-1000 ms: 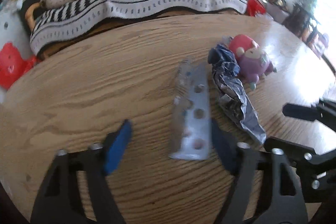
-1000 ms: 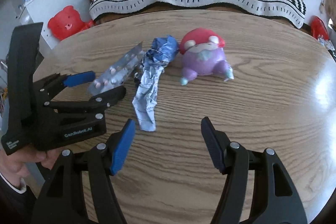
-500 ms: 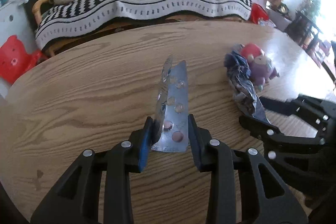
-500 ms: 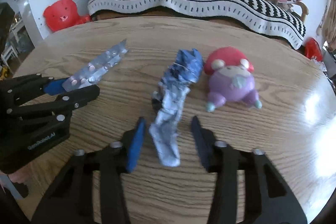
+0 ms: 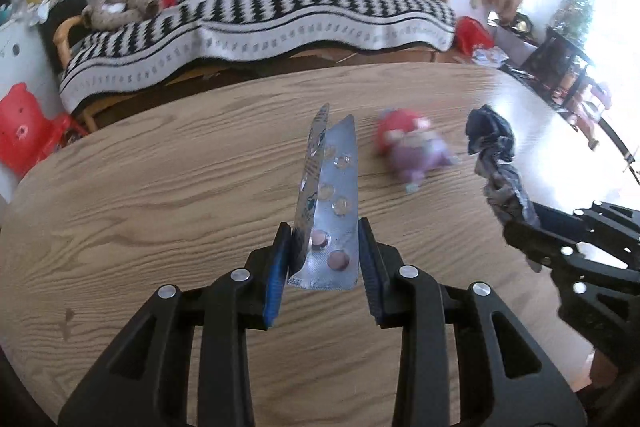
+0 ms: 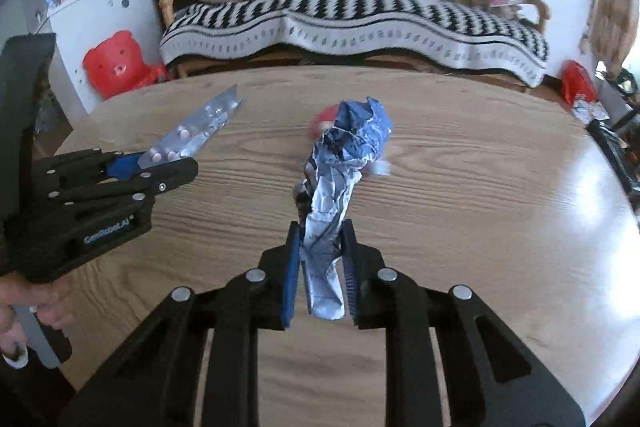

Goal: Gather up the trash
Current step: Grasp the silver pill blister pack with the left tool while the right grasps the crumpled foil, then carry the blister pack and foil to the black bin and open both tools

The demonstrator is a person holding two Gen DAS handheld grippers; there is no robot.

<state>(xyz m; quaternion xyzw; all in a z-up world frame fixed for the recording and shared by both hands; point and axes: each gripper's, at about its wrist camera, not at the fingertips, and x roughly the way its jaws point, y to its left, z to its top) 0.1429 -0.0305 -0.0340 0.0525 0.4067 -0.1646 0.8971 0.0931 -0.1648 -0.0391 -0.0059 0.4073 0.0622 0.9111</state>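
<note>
My left gripper (image 5: pixel 324 227) is shut on a silver pill blister pack (image 5: pixel 332 195) that sticks up over the wooden table (image 5: pixel 160 195), lifted off it. From the right wrist view the same left gripper (image 6: pixel 154 169) shows at the left with the blister pack (image 6: pixel 196 133) in it. The right gripper (image 6: pixel 320 227) has a crumpled blue and silver wrapper (image 6: pixel 340 163) between its pads; its jaws are still closing on it and the wrapper hangs clear of the table. That wrapper (image 5: pixel 496 155) and the right gripper's fingers (image 5: pixel 560 243) appear at the right of the left wrist view.
A red and purple plush toy (image 5: pixel 412 147) lies on the table beyond the trash, mostly hidden behind the wrapper in the right wrist view. Behind the table stands a sofa under a black and white striped blanket (image 6: pixel 352 15). A red bear-shaped stool (image 6: pixel 116 63) sits at the left.
Both grippers closed from wide open onto their pieces, the left on the blister pack, the right on the wrapper, and both lifted them off the table.
</note>
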